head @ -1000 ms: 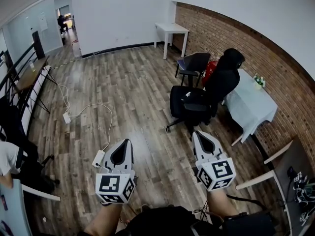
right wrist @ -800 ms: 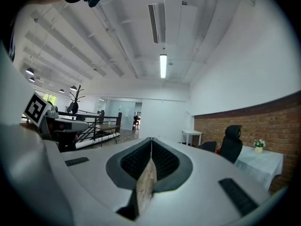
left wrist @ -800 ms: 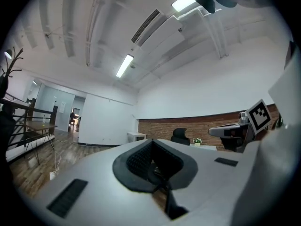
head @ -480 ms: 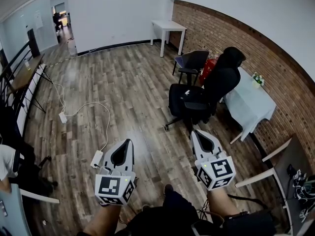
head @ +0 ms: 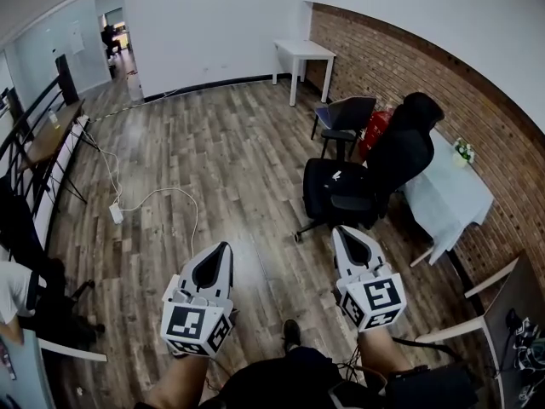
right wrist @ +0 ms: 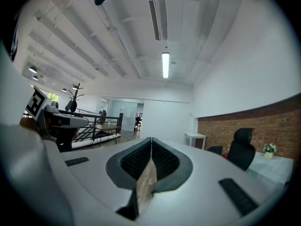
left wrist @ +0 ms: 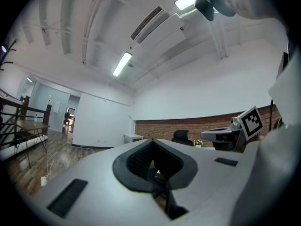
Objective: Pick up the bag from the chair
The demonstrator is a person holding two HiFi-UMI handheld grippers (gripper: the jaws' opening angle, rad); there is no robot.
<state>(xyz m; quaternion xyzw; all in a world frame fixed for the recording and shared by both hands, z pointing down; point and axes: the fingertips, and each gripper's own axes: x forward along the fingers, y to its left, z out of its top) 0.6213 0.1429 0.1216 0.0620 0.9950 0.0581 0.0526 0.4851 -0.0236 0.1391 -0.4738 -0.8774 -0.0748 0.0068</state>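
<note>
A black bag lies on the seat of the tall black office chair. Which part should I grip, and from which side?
Probably the upper surface of the black bag, near its small white tag, coming down from above on the seat's open front side. The tall black office chair has its backrest toward the brick wall, which blocks that side. No handle is visible.

No words, brands or numbers are legible. Only black-and-white square markers show, on the cube of the left gripper and the cube of the right gripper, behind the jaws.
</note>
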